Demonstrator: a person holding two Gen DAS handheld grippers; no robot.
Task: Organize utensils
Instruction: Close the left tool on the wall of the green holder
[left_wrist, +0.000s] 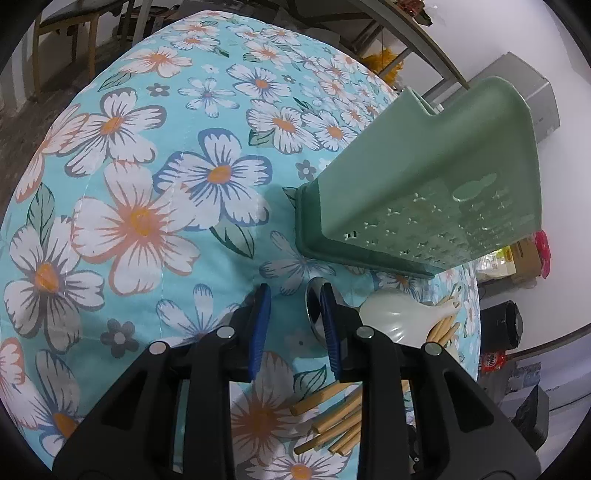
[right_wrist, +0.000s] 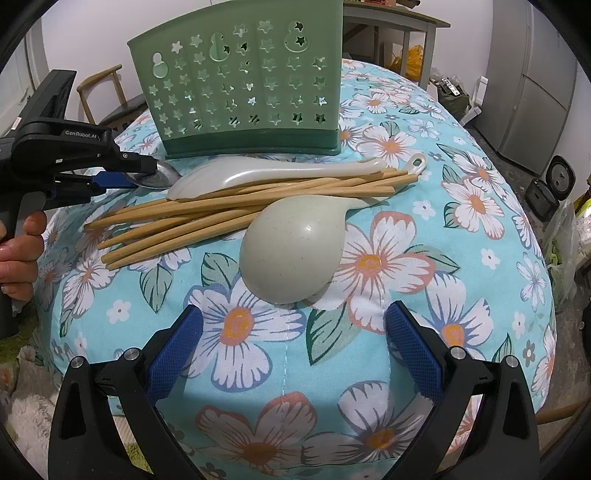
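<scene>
A green utensil holder (right_wrist: 243, 81) with star holes stands on the floral tablecloth (right_wrist: 424, 221); it also shows in the left wrist view (left_wrist: 424, 177). In front of it lie several wooden chopsticks (right_wrist: 221, 210), a white ceramic spoon (right_wrist: 288, 173), a pale green rice paddle (right_wrist: 295, 251) and a metal spoon (right_wrist: 162, 175). My left gripper (left_wrist: 293, 328) is open over the cloth, its right finger touching the metal spoon's bowl (left_wrist: 314, 306); it also shows in the right wrist view (right_wrist: 122, 173). My right gripper (right_wrist: 293, 350) is wide open and empty, just short of the rice paddle.
A grey fridge (right_wrist: 532, 92) and a black rice cooker (right_wrist: 554, 184) stand to the right of the table. A wooden chair (right_wrist: 103, 92) and a side table (right_wrist: 391, 22) stand behind. The cloth spreads out to the left of the holder (left_wrist: 147, 166).
</scene>
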